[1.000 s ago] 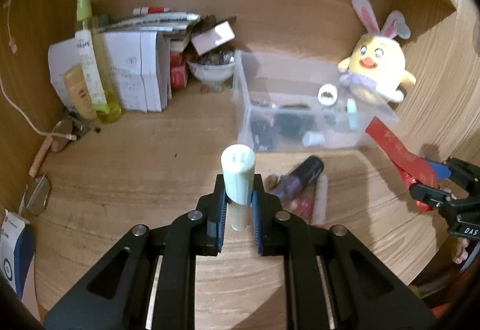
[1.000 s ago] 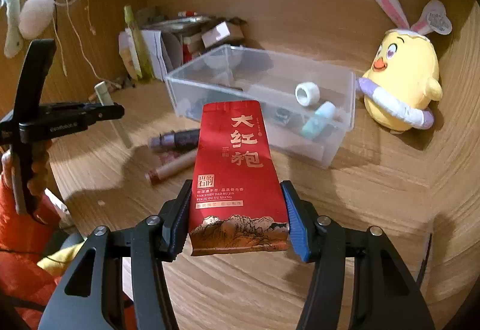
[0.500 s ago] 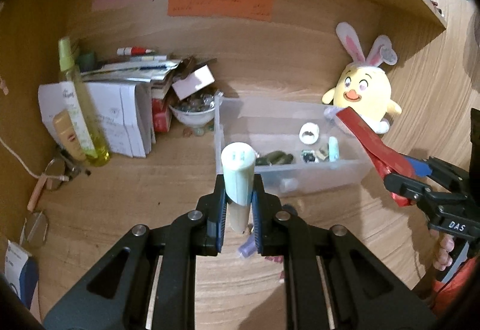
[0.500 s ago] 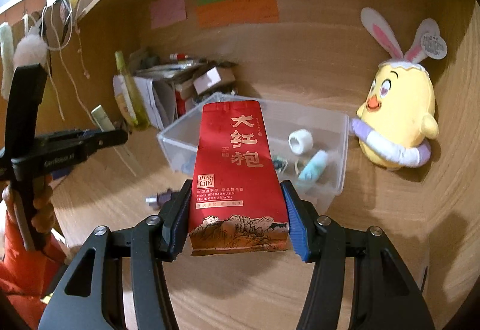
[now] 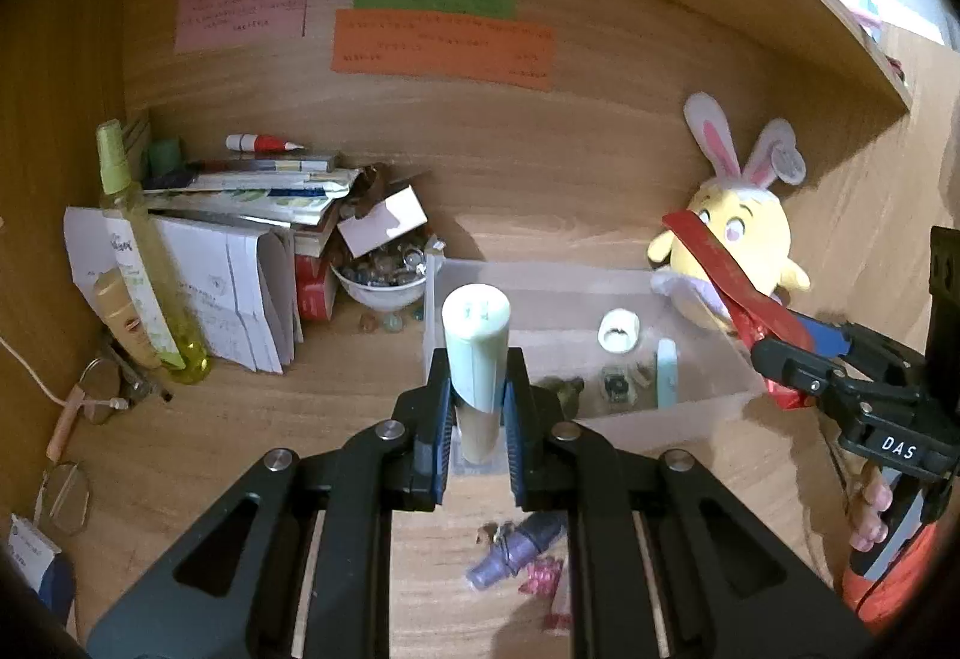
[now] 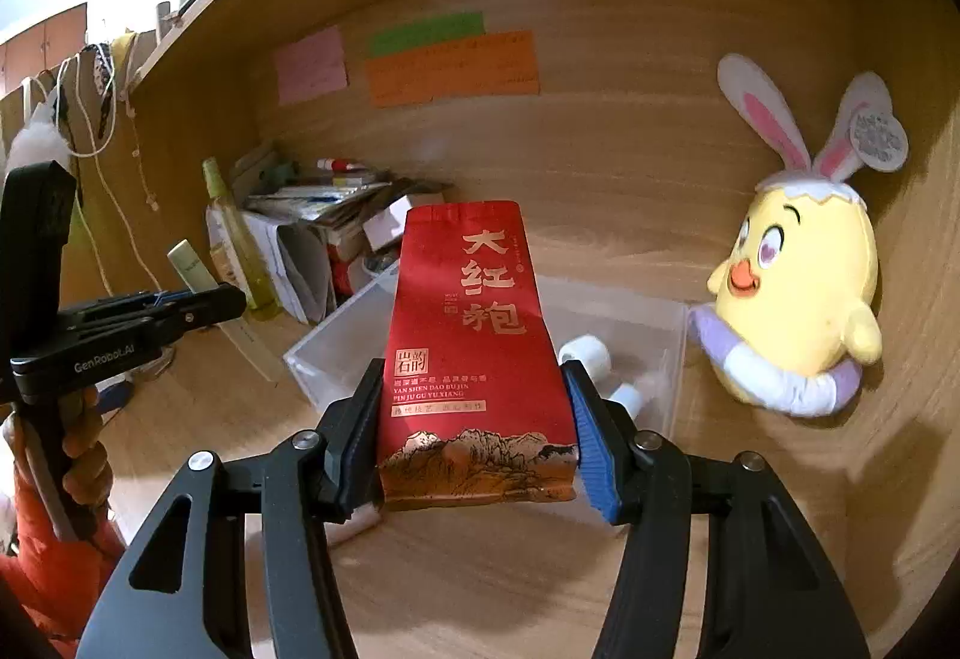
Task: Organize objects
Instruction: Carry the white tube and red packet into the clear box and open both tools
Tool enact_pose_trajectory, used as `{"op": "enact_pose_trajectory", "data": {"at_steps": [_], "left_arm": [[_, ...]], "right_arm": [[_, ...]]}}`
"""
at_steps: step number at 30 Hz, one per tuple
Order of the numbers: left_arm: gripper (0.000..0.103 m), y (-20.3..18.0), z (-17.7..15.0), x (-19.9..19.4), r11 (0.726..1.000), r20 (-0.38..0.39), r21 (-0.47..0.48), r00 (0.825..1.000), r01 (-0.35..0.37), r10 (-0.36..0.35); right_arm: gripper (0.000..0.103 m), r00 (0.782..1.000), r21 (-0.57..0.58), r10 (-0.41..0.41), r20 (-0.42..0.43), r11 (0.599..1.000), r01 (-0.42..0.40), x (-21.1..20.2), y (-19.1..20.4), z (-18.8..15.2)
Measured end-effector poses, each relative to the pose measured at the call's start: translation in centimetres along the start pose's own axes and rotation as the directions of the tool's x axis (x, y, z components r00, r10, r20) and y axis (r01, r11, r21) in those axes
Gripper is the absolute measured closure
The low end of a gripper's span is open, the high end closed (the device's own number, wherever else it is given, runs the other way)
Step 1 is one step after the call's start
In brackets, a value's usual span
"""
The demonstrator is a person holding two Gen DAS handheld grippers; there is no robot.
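My left gripper (image 5: 477, 419) is shut on a pale green tube (image 5: 476, 335) that stands upright between its pads, raised just in front of a clear plastic bin (image 5: 714, 401). The bin holds a white tape roll (image 5: 618, 330), a light blue tube (image 5: 666, 380) and small dark items. My right gripper (image 6: 477, 437) is shut on a red tea packet (image 6: 465, 335) with gold lettering, held up in front of the same bin (image 6: 336, 341). The left wrist view shows that packet (image 5: 729, 275) edge-on at the right, over the bin's right end.
A yellow bunny plush (image 6: 798, 293) sits right of the bin. Stacked papers, a white bowl (image 5: 379, 287) of small items and a yellow spray bottle (image 5: 141, 251) crowd the back left. A purple tube (image 5: 516, 545) lies on the desk below my left gripper. Glasses (image 5: 63, 497) lie at far left.
Both grippers have risen and moved toward the bin, each keeping its hold. The bin and plush sit lower in both views, and the purple tube has slipped beneath the left fingers.
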State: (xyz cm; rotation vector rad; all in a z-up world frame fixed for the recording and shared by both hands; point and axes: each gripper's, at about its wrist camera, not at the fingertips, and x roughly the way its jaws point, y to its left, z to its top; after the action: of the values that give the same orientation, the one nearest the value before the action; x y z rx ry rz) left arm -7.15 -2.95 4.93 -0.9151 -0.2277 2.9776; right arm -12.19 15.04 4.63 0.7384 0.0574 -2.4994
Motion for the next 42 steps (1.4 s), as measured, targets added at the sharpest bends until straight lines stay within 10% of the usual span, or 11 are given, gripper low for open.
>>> {"op": "enact_pose_trajectory", "data": {"at_steps": [42], "left_arm": [[0.086, -1.3, 0.4, 9.5, 0.999, -0.168, -0.009, 0.985, 0.051, -0.051]], "right_arm": [[0.050, 0.970, -0.051, -0.036, -0.240, 0.998, 0.025, 11.0, -1.6, -1.1]]}}
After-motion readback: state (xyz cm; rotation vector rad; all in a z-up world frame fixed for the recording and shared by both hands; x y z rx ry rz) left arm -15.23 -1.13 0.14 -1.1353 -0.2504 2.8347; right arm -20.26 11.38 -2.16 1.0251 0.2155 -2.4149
